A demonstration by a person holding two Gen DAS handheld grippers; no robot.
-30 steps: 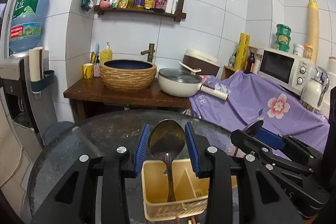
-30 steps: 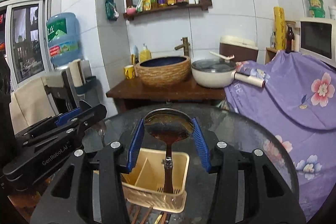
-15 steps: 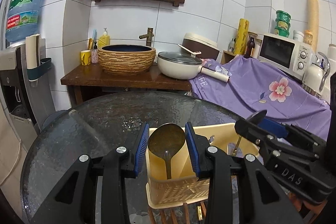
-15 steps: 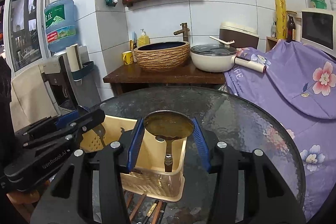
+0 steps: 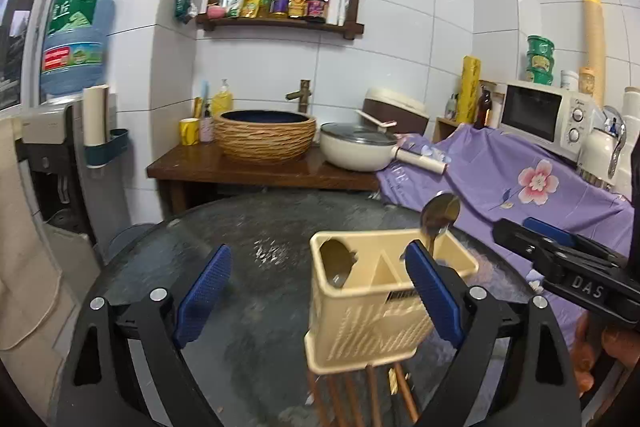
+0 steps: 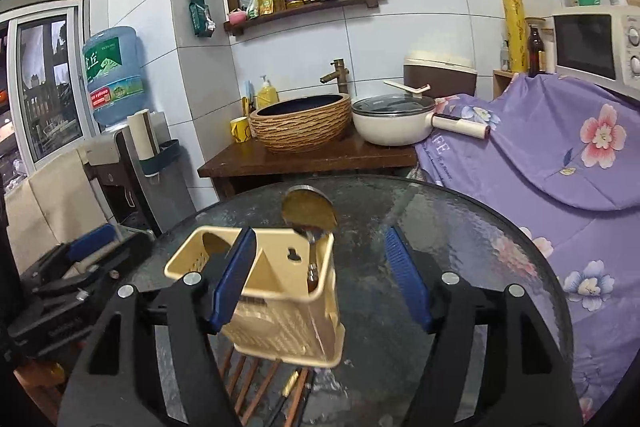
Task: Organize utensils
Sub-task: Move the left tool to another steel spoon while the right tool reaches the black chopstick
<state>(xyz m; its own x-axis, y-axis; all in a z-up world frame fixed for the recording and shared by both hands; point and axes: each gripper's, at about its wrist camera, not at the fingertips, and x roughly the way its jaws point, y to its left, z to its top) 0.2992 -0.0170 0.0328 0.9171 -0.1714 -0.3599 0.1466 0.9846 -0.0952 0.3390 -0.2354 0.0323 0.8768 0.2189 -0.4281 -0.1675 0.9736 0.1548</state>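
Observation:
A cream plastic utensil holder (image 5: 372,311) stands on the round glass table (image 5: 248,243). One metal spoon (image 5: 338,261) sits in its left compartment, another spoon (image 5: 439,217) stands in its right compartment with the bowl above the rim. My left gripper (image 5: 316,295) is open and empty, just in front of the holder. In the right wrist view the holder (image 6: 276,299) and the standing spoon (image 6: 308,213) show too. My right gripper (image 6: 320,283) is open and empty, its left finger in front of the holder. Chopsticks (image 5: 360,395) lie on the glass at the holder's near side.
A wooden counter behind the table holds a woven basin (image 5: 266,137) and a white pot (image 5: 356,151). A purple flowered cloth (image 5: 520,183) covers furniture to the right, with a microwave (image 5: 544,117) on it. A water dispenser (image 5: 68,75) stands at the left.
Both grippers have opened and let go of their spoons, which now stand in the holder. Both grippers have pulled back and apart from the holder.

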